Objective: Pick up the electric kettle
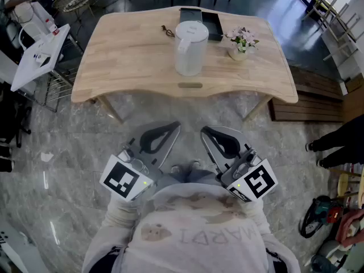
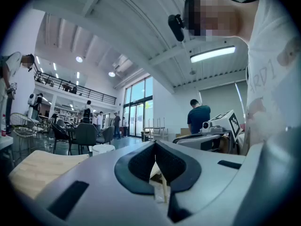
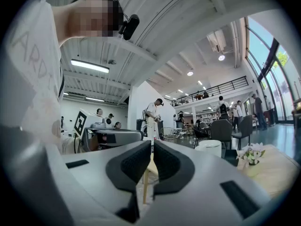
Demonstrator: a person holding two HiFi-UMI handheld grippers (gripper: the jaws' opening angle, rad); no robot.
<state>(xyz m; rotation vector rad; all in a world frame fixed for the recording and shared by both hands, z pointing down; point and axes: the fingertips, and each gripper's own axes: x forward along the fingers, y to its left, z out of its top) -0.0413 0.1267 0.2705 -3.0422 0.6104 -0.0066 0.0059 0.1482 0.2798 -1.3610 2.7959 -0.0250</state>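
The white electric kettle (image 1: pixel 189 49) stands upright at the far middle of the light wooden table (image 1: pixel 131 56), lid on and handle toward me. Its top shows low in the left gripper view (image 2: pixel 102 149) and in the right gripper view (image 3: pixel 209 148). Both grippers are held level close to my body, over the floor and well short of the table. The left gripper (image 1: pixel 174 128) (image 2: pixel 154 149) has its pads together with nothing between them. The right gripper (image 1: pixel 206 131) (image 3: pixel 152 147) is likewise shut and empty. Their tips point toward the table, side by side.
Behind the kettle lies a black tray (image 1: pixel 209 25), with a small pot of flowers (image 1: pixel 242 42) to its right and a small dark item (image 1: pixel 168 31) to its left. A wooden bench (image 1: pixel 310 98) and a person's feet (image 1: pixel 319 148) are at the right; a white board (image 1: pixel 40 56) is at the left.
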